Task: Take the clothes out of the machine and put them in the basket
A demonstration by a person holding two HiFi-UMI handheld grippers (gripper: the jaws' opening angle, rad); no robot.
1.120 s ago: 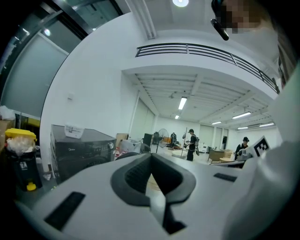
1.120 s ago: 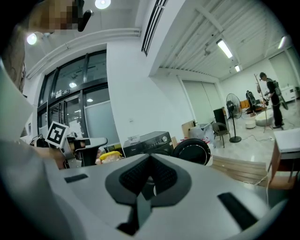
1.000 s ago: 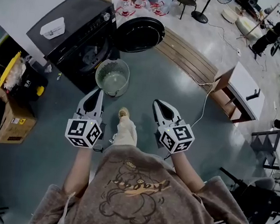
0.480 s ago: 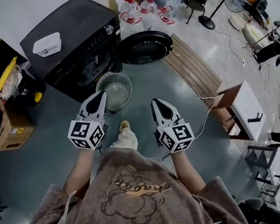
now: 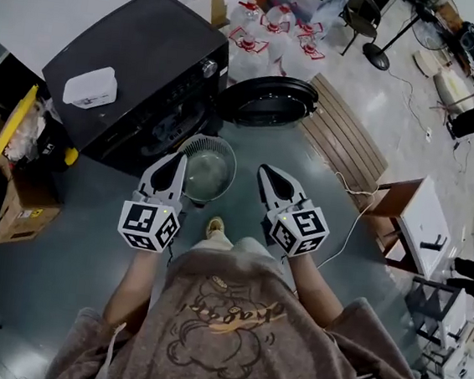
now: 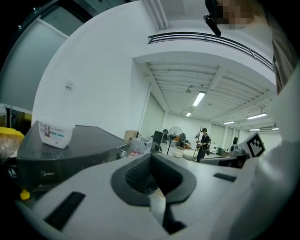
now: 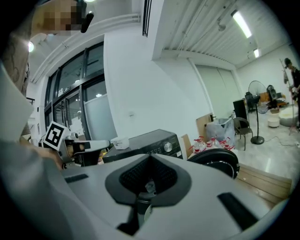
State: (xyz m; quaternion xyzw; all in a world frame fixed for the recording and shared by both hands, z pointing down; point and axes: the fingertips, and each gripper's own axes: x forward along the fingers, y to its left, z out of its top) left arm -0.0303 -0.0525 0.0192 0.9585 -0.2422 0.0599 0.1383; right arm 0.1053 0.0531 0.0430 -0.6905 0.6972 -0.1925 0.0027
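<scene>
Before the machine [image 5: 141, 65], my left gripper [image 5: 175, 163] and right gripper [image 5: 267, 174] both had jaws together, empty (approach step, I judged). Clothes presumably inside, too dark; basket [image 5: 231, 169] at its door. Next: open, reach in.

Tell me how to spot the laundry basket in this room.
Find the big black washer. On the floor right in front of its opening, beside the open round door, stands the basket. It is the only pale, round, see-through mesh tub there.
</scene>
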